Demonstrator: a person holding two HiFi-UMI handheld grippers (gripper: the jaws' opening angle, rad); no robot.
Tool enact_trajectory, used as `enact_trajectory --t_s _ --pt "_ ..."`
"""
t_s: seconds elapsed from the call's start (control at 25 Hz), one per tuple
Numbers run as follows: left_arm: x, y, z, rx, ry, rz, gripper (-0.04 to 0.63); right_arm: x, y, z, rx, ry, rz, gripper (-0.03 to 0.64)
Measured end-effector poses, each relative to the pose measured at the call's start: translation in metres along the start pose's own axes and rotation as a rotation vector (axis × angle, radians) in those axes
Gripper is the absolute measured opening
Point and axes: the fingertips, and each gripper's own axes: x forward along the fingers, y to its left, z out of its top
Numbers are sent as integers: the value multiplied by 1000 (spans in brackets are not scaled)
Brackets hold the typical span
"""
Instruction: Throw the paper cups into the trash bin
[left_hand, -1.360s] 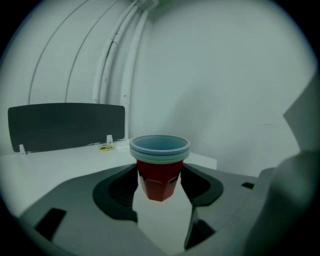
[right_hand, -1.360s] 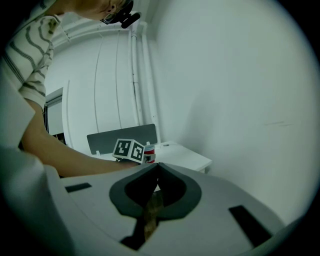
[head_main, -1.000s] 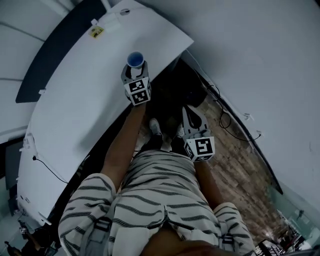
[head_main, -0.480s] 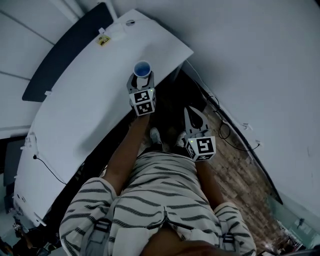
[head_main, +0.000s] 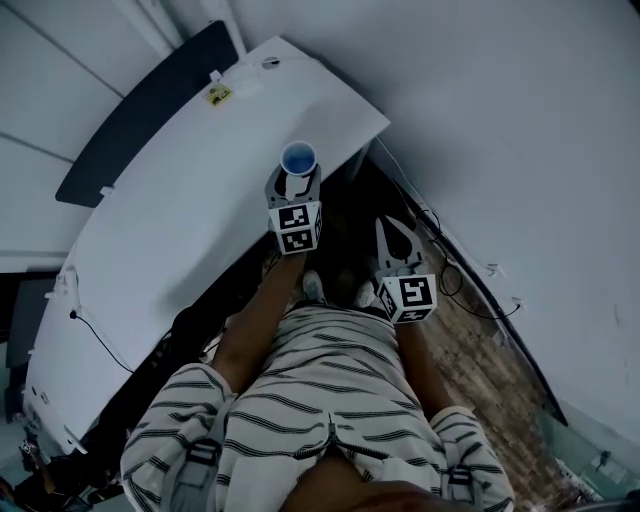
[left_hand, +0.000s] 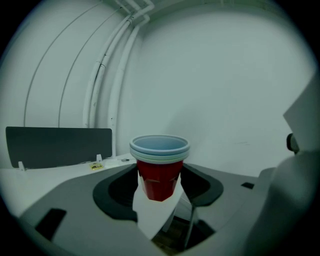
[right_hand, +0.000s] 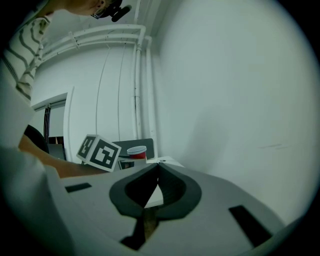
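White walls close in around a long white tabletop (head_main: 170, 210) that stands over a brown wooden floor (head_main: 470, 345). The left tool (left_hand: 161, 186) has its jaws pressed to the sides of a stack of red paper cups with pale blue insides (left_hand: 159, 150). It holds the stack upright at the tabletop's edge, probably so it travels level. The right tool (right_hand: 156, 172) is closed on nothing and hangs low over the floor, out of the way. No trash bin shows clearly; the dark gap under the tabletop may hide it.

The yellow sticker (head_main: 217, 96) on the table (head_main: 150, 230) seems illegibly small.
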Motion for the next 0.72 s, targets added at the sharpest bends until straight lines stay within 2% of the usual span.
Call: enact_trajectory --t_s 0.72 --pt "-38 -56 19 38 -35 -131 284 3 -22 18 -14 -43 -8 9"
